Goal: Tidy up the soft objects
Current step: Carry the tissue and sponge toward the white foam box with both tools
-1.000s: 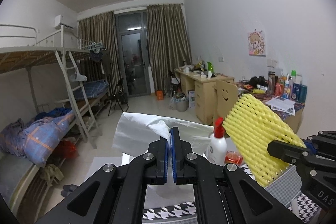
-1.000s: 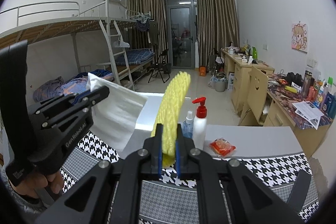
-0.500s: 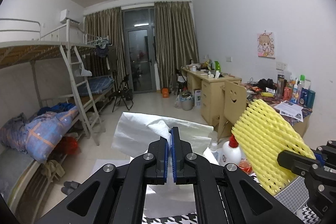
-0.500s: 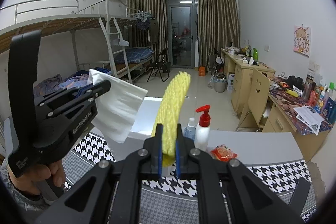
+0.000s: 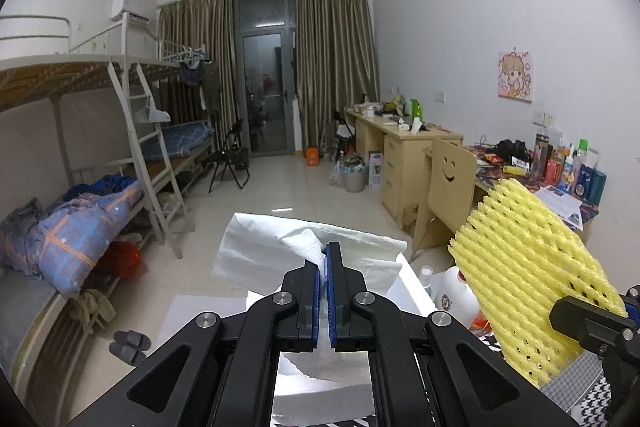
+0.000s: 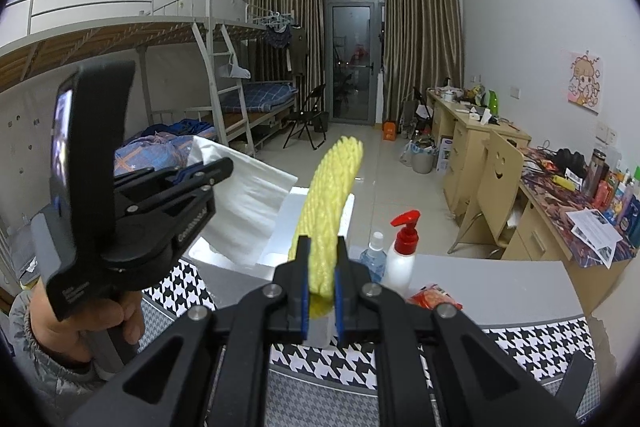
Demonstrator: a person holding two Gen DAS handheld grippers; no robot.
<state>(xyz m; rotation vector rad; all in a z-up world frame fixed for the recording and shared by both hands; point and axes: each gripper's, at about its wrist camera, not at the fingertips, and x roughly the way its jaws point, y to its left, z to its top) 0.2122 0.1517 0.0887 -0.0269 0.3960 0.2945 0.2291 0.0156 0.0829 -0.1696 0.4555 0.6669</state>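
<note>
My left gripper [image 5: 325, 255] is shut on a white soft foam sheet [image 5: 272, 247], which fans out ahead of the fingers. In the right wrist view that left gripper [image 6: 224, 169] is held up by a hand [image 6: 60, 331] at the left, and the white sheet [image 6: 252, 211] hangs over the white foam box [image 6: 280, 251]. My right gripper [image 6: 322, 255] is shut on a yellow foam net sleeve [image 6: 336, 183] that stands upright. From the left wrist, the yellow net [image 5: 524, 275] and right gripper [image 5: 588, 307] are at the right.
A table with a black-and-white houndstooth cloth [image 6: 520, 343] lies below. Behind the box stand a red-pump bottle [image 6: 402, 255], a small clear bottle [image 6: 372, 255] and a red packet [image 6: 436, 299]. Bunk beds line the left wall and desks the right.
The left gripper has travelled with the white sheet toward the foam box, so the table has dropped out of its view. The right gripper has drifted slightly. Both stay shut on their pieces.
</note>
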